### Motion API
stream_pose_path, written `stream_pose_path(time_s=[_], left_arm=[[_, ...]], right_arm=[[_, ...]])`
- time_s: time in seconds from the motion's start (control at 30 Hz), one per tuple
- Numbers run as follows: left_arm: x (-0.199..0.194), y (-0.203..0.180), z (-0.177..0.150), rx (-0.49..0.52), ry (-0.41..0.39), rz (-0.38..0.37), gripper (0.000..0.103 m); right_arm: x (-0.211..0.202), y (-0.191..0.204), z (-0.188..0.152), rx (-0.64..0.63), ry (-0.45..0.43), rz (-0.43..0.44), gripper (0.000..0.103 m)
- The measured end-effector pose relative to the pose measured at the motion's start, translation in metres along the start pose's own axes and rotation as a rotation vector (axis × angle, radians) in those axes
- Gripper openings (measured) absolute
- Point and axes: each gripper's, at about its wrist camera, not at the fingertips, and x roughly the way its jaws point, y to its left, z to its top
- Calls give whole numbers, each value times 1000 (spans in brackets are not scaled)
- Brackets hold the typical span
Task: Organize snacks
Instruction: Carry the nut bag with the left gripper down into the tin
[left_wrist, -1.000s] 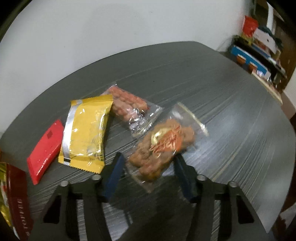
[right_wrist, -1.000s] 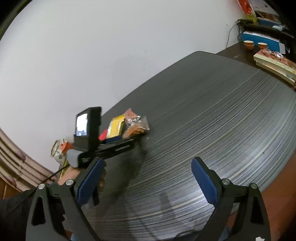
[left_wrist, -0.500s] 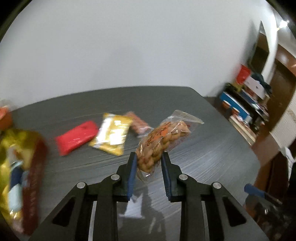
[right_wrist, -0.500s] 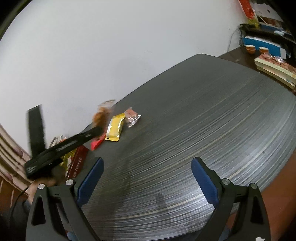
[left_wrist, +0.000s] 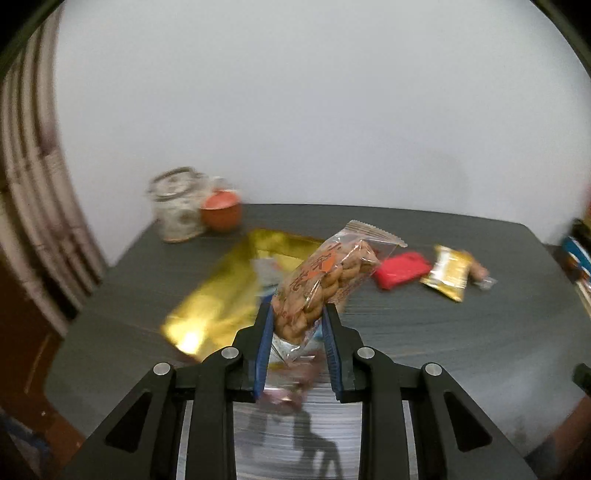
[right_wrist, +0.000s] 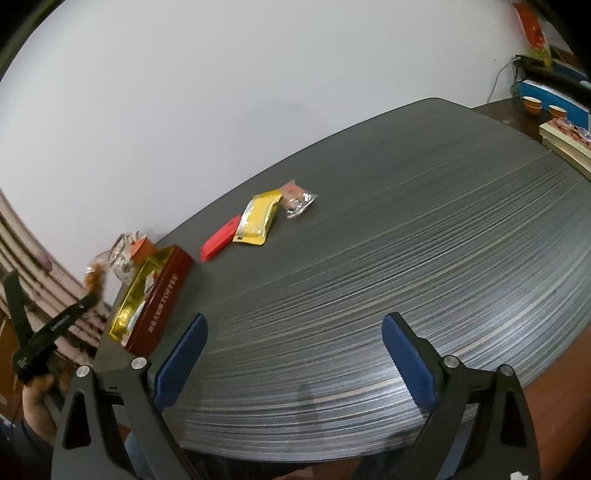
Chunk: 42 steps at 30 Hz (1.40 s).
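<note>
My left gripper (left_wrist: 298, 314) is shut on a clear bag of brown twisted snacks (left_wrist: 328, 273), held in the air above an open tin (left_wrist: 221, 295) with a gold lining and dark red sides (right_wrist: 162, 295). In the right wrist view the same bag (right_wrist: 94, 277) hangs at the far left over the tin's far end. A red packet (right_wrist: 219, 240), a yellow packet (right_wrist: 258, 216) and a small clear packet of reddish snacks (right_wrist: 297, 197) lie in a row on the dark table (right_wrist: 406, 240). My right gripper (right_wrist: 295, 354) stands open near the front edge with nothing between its fingers.
A glass jar (left_wrist: 175, 208) and an orange pot (left_wrist: 221, 210) stand at the table's back corner by the white wall. Books and cups (right_wrist: 565, 136) sit on a side surface at the far right. A person's hand (right_wrist: 37, 398) grips the left tool.
My left gripper closed on the twisted-snack bag, lifted it off the table and swung it left over the tin. The right gripper barely shifted.
</note>
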Motion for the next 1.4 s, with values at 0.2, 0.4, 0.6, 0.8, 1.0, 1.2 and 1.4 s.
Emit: stream_pose_path(time_s=[0.2, 0.4, 0.6, 0.8, 1.0, 1.2, 1.4], left_arm=[[5, 30, 2, -33, 9, 53, 27], [25, 29, 9, -53, 40, 78, 27], [43, 29, 9, -76, 71, 90, 27], [53, 28, 1, -79, 96, 120, 27], [59, 25, -1, -80, 111, 125, 28], [64, 24, -1, -85, 120, 150, 28], [67, 24, -1, -73, 119, 180, 25]], right_arm=[[2, -1, -1, 7, 8, 0, 94], [3, 0, -2, 5, 11, 3, 94], [0, -1, -1, 8, 10, 5, 94], [0, -2, -1, 12, 17, 8, 94], [-3, 0, 0, 8, 12, 15, 94], [-6, 1, 0, 7, 10, 19, 94], [-3, 2, 0, 10, 21, 25, 94]])
